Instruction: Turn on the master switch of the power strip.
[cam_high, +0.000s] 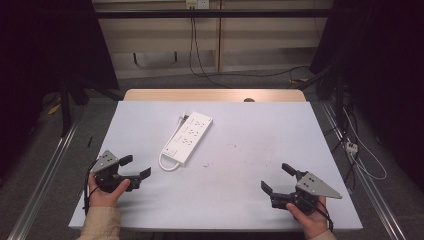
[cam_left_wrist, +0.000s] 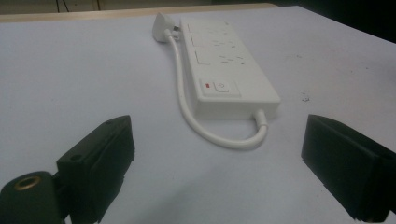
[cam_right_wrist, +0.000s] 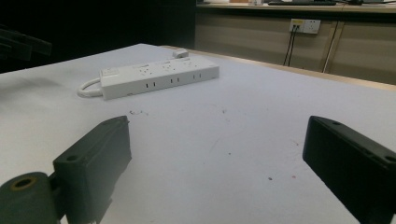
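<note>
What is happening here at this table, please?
A person holds the left gripper and the right gripper near the front edge of the table, both with jaws open and empty. A white power strip lies untouched ahead of the left gripper, its cord looped beside it.

Dim room; pale wall panels (cam_high: 260, 40) with socket (cam_high: 197, 4); cables (cam_high: 240, 74) on grey floor (cam_high: 45, 165).

A white power strip (cam_high: 188, 137) with a red switch mark lies on a pale grey table (cam_high: 250, 165).
</note>
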